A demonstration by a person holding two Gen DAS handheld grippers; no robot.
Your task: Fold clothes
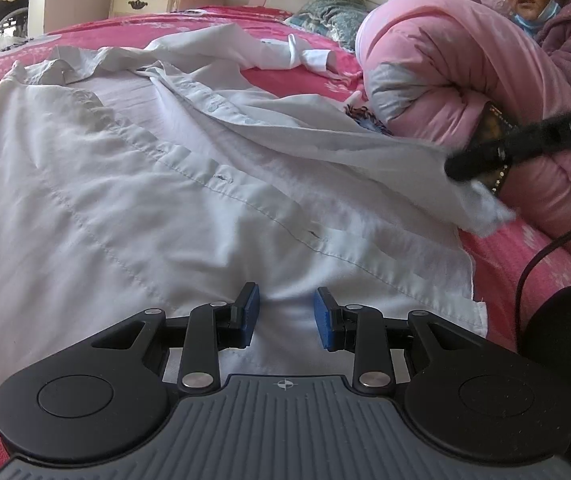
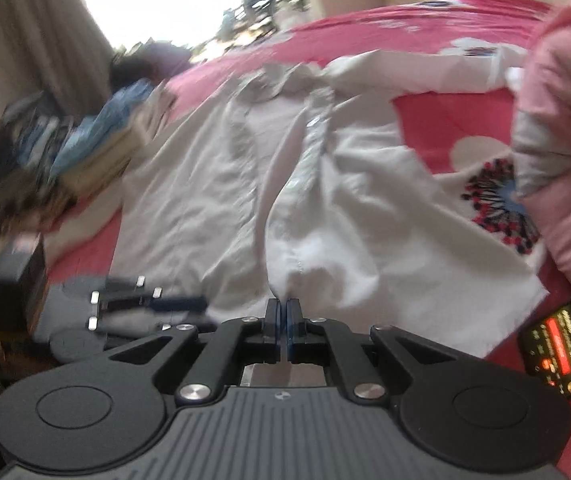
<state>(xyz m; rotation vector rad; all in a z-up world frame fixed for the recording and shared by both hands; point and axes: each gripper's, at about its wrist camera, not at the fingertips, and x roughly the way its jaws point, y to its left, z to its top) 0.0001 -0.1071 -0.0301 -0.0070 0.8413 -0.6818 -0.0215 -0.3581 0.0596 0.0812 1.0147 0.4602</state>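
Fabric of the shirt bunched up between the blue pads of the left tool, whose jaws stood partly open over the hem; whether the pads pressed the cloth could not be told from the left wrist view. The right tool had its jaws closed tight on a pinch of the shirt's front edge near the hem, the cloth rising in a ridge from the pads. In the left wrist view the right tool showed as a dark, blurred bar with a white corner of shirt at its tip. The shirt lay front up and unbuttoned on the bed, collar at the far end, one sleeve trailing off beyond it. A phone with a lit screen showed at the right edge of the right wrist view. Beside the shirt lay a rolled pink quilt, touching its edge. Stacked clothes sat on the other side. A person sat behind the quilt, and a nightstand stood farthest back.
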